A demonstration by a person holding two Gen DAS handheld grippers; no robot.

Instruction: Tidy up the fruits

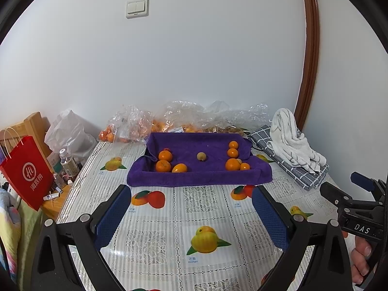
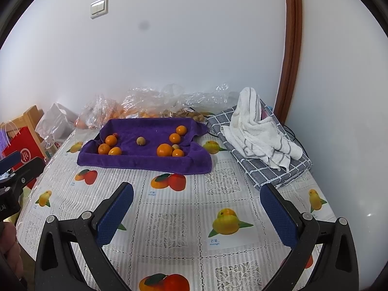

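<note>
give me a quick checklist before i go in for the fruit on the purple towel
1. Left gripper jaws wide open, holding nothing: ok.
2. Right gripper jaws wide open, holding nothing: ok.
3. Patterned plastic tablecloth between grippers and folded purple towel tray unobstructed: ok.
4. Round orange citrus fruits grouped left and right in the tray: ok.
5. Small tan-green round fruit alone mid-tray, easy to reach: ok.
6. Where sorted fruit goes: cannot tell.

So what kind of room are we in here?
Probably a home, perhaps a bedroom or small dining corner: a table under a fruit-print plastic tablecloth against a white wall with a light switch, a red shopping bag and folded towels around it.
</note>
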